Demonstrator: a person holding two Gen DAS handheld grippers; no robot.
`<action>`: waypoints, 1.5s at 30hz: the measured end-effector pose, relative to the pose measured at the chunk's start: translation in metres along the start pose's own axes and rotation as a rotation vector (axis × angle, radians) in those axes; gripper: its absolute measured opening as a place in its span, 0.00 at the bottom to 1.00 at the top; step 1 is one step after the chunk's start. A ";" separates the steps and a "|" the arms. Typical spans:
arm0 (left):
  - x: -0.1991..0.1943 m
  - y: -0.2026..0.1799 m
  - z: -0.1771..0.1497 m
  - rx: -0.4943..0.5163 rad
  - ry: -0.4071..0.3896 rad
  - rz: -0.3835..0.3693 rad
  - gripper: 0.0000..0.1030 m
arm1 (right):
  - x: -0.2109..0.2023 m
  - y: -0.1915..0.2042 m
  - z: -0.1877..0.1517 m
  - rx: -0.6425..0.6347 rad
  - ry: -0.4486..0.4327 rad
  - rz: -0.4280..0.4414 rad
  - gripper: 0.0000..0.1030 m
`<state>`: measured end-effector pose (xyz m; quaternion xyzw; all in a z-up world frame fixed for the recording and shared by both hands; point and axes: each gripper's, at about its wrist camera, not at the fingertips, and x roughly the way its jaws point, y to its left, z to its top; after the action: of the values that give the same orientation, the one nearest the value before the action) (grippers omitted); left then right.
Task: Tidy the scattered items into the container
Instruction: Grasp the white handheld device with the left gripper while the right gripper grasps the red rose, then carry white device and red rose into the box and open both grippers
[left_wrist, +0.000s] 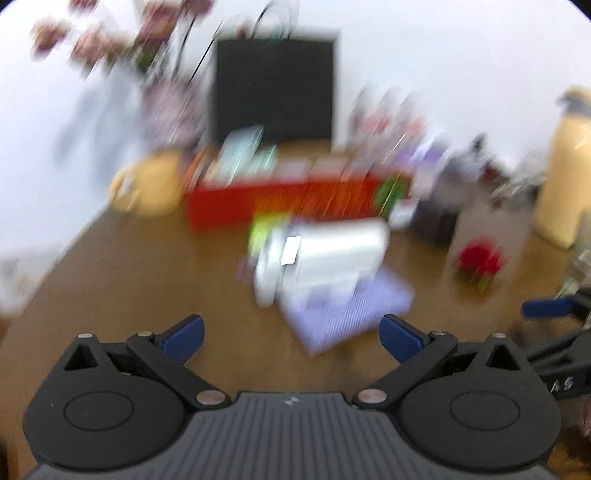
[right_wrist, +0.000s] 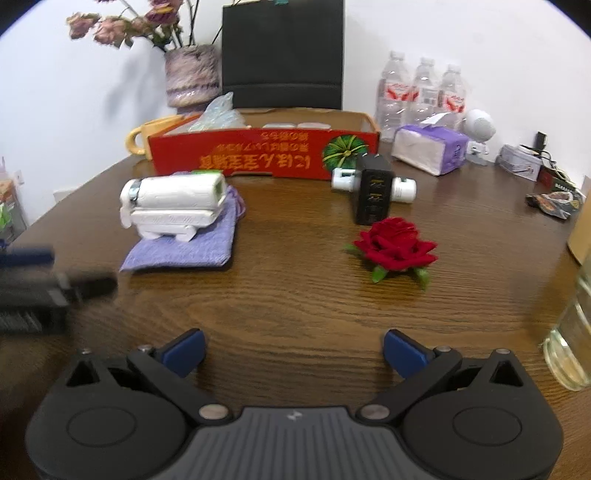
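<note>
Our left gripper (left_wrist: 291, 334) hangs wide open and empty in a view smeared by motion blur, while our right gripper (right_wrist: 293, 350), equally spread, grips nothing. On the brown wooden table (right_wrist: 295, 295), a white device (right_wrist: 171, 201) lies on a purple cloth (right_wrist: 184, 247) just before the red cardboard box (right_wrist: 258, 157) at the far edge; a red rose (right_wrist: 395, 245) lies mid-table. A white wall (right_wrist: 461, 37) stands behind.

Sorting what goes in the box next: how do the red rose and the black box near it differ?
The red rose is soft, petalled and green-leaved; the black box is hard-edged and rectangular. The rose lies alone on bare table; the black box lies across a white bottle. Both remain outside the red carton.
</note>
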<state>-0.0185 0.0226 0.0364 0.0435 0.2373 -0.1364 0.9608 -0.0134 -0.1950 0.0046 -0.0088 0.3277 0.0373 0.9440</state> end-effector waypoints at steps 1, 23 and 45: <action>0.007 0.002 0.008 0.024 -0.016 -0.030 1.00 | 0.001 -0.003 0.003 0.002 -0.005 -0.004 0.98; 0.081 -0.033 0.031 0.130 0.095 0.017 0.92 | 0.053 -0.041 0.030 0.020 0.002 -0.002 0.79; 0.029 -0.003 0.121 -0.145 -0.047 -0.084 0.30 | -0.024 -0.038 0.077 0.046 -0.241 0.059 0.49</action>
<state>0.0593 -0.0058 0.1294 -0.0393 0.2254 -0.1600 0.9602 0.0183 -0.2313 0.0795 0.0272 0.2126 0.0584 0.9750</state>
